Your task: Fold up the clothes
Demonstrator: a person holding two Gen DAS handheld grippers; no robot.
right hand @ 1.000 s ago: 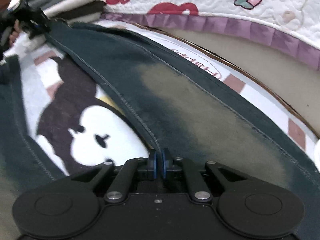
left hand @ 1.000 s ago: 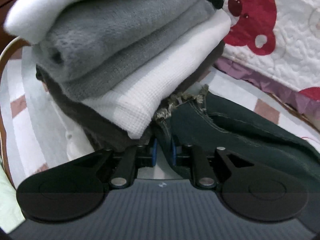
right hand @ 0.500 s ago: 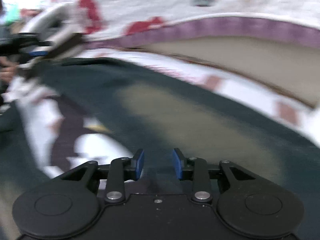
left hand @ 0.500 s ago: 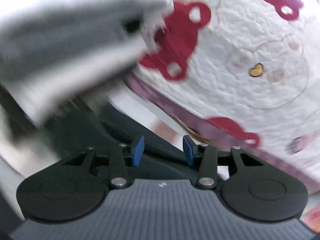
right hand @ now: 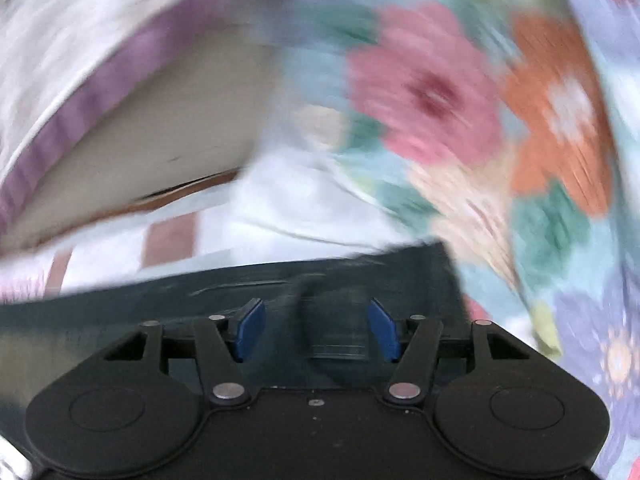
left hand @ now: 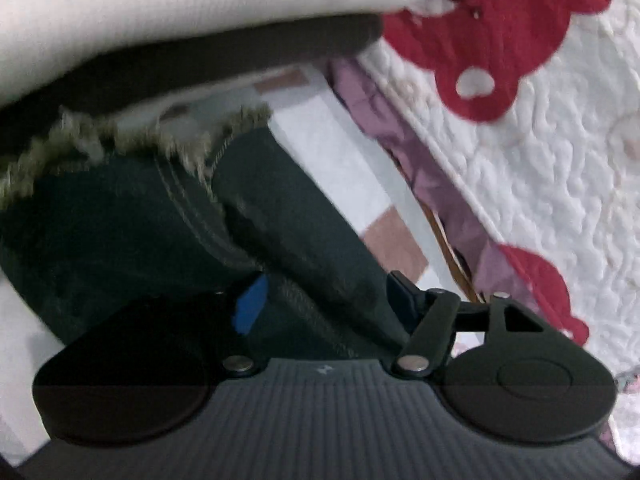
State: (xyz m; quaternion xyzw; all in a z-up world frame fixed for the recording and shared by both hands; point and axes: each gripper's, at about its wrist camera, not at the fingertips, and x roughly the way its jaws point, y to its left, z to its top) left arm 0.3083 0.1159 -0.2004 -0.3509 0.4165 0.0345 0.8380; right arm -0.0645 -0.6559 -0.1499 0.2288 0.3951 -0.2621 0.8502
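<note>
A pair of dark jeans [left hand: 120,236] is seen in the lower left of the left wrist view, with a frayed pale hem [left hand: 132,140] across the upper left. In the right wrist view the jeans [right hand: 248,284] fill the lower middle of the frame as a dark band, and a belt loop [right hand: 336,328] is seen between the pads.

The left tongs [left hand: 324,300] are spread apart with the dark cloth lying between them. The right tongs [right hand: 316,326] are spread apart too. One second ago both were pinched shut on the jeans; now the cloth is let go. The right view has swung away and is badly blurred.

The jeans are laid on a bed sheet [left hand: 332,148] with white and brown squares. A stack of folded clothes [left hand: 168,12] is seen at the upper left. A white quilt with red bears [left hand: 520,92] is seen at the right. A flowered cloth [right hand: 480,100] fills the upper right of the right view.
</note>
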